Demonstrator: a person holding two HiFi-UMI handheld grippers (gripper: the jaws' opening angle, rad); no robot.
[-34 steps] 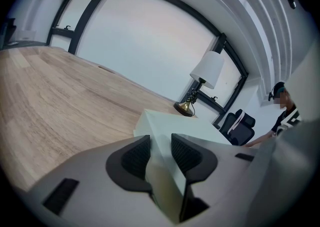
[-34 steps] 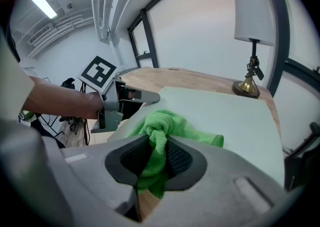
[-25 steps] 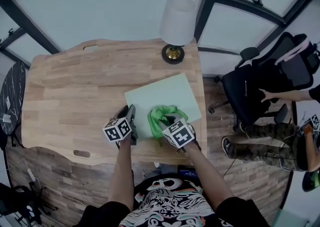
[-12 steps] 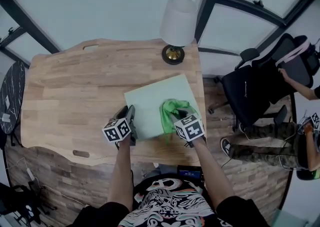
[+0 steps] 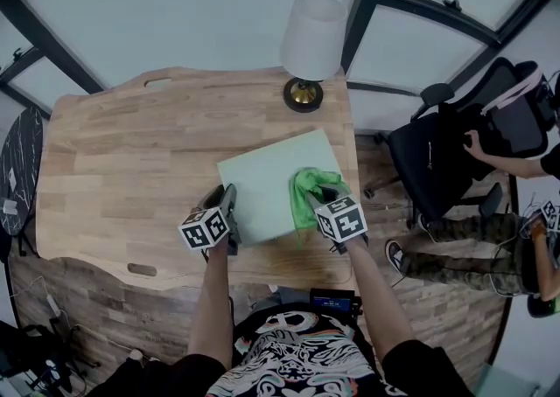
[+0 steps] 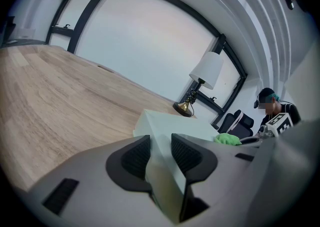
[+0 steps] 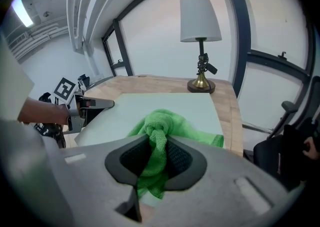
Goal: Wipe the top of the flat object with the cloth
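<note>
Mid-wipe: the right gripper (image 7: 156,155) pinches the crumpled green cloth (image 5: 308,187) on the pale-green flat board (image 5: 262,178), the left gripper (image 6: 161,152) clamps its near-left edge, and a leftward sweep likely comes next.

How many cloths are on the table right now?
1: the green cloth, bunched on the flat board's right side near its front edge, pinched in the right gripper. No other cloth shows in any view.

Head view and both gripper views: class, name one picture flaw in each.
Head view: fisheye bows the window bars. Left gripper view: black corners, sheet blurred between the jaws. Right gripper view: black corners, though the cloth is sharp.
</note>
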